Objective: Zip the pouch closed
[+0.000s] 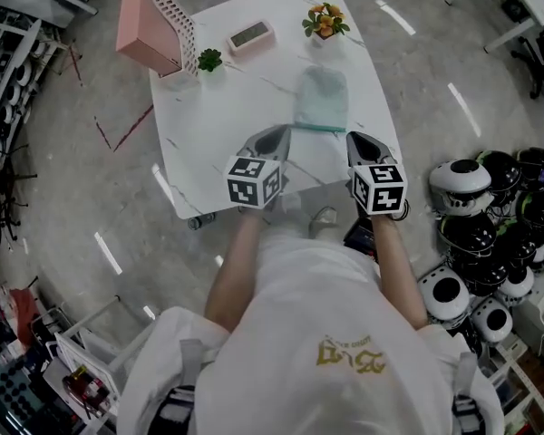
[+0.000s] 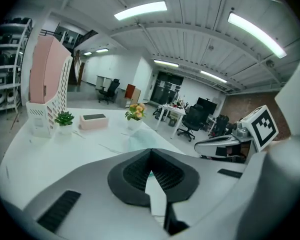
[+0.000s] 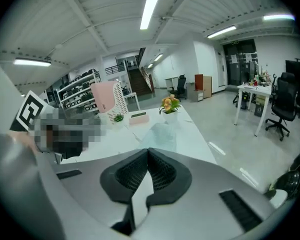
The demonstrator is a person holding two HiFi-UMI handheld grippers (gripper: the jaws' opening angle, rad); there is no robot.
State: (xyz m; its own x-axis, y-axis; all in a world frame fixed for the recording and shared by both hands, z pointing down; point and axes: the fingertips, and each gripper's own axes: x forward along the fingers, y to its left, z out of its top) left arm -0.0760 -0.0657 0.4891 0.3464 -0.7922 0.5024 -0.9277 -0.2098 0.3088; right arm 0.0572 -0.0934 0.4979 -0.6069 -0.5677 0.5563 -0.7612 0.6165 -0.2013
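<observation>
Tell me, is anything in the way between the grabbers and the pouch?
No, nothing visible. Only bare table lies between the pouch and the left gripper and right gripper, both shut and empty.

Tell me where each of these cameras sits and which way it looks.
Head view: on the head, looking down at table, pouch, forearms, left gripper, right gripper.
Left gripper view: on that gripper, looking over its shut jaws across the table.
Right gripper view: same, over its own shut jaws.
Both share the pouch and flowers.
</observation>
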